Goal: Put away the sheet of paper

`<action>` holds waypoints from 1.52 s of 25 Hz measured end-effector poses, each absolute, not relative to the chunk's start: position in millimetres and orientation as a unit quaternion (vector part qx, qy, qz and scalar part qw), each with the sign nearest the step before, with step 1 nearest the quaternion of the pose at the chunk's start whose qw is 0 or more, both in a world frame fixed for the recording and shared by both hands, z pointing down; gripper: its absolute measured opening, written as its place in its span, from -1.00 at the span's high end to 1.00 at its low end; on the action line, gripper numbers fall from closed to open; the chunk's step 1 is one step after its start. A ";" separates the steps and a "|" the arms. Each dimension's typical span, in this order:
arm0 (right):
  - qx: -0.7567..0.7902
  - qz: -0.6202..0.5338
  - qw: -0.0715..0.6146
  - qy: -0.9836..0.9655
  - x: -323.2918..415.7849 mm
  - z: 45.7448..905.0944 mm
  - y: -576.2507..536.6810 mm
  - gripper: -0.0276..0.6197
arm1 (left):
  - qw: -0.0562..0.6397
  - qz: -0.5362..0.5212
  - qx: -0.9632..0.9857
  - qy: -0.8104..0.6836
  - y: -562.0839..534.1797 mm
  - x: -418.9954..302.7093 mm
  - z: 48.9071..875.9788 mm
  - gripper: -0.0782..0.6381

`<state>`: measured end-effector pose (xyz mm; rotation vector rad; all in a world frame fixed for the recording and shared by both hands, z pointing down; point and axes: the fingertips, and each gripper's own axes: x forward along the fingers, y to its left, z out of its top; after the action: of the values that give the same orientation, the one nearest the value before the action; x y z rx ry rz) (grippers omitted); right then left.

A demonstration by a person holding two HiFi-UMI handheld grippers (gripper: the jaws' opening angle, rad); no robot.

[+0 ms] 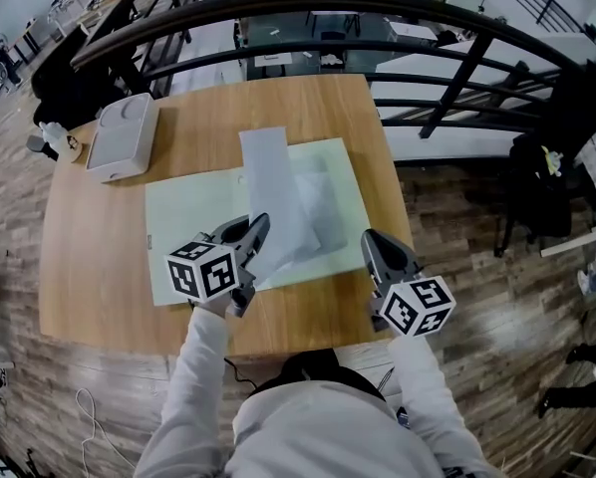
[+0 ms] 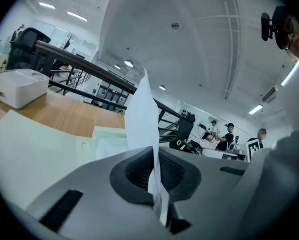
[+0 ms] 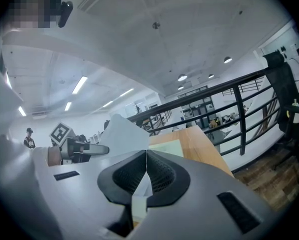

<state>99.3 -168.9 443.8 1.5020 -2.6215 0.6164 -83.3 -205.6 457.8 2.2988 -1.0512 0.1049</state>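
Note:
A white sheet of paper [image 1: 278, 192] stands bent upward over the pale green mat [image 1: 193, 217] on the wooden table. My left gripper [image 1: 262, 225] is shut on the sheet's near edge. In the left gripper view the paper [image 2: 142, 111] rises straight out from between the pads of the left gripper [image 2: 154, 159]. My right gripper [image 1: 369, 237] hovers at the mat's near right corner with its jaws closed together. In the right gripper view I see nothing clearly pinched in the right gripper [image 3: 146, 156]. That view also shows the lifted paper [image 3: 120, 133] off to the left.
A second flat translucent sheet [image 1: 323, 207] lies on the mat under the lifted one. A white box [image 1: 124, 132] sits at the table's far left corner. A dark railing [image 1: 378, 13] runs behind the table, with floor to the right.

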 end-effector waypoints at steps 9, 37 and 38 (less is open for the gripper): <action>0.480 0.209 0.033 -0.851 95.3 450.7 -166.9 0.83 | 0.348 0.017 0.846 -0.404 -203.9 -106.6 481.2 0.73; 0.470 0.217 0.029 -0.855 95.6 453.7 -168.1 0.83 | 0.459 0.105 0.766 -0.437 -208.4 -146.0 573.8 0.73; 0.470 0.217 0.028 -0.855 96.9 454.0 -168.3 0.83 | 0.460 0.110 0.765 -0.437 -208.6 -145.4 575.6 0.73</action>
<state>96.9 -168.3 454.0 1.4513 -2.6390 0.6710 -145.4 -208.6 575.6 1.8842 -1.0759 0.2715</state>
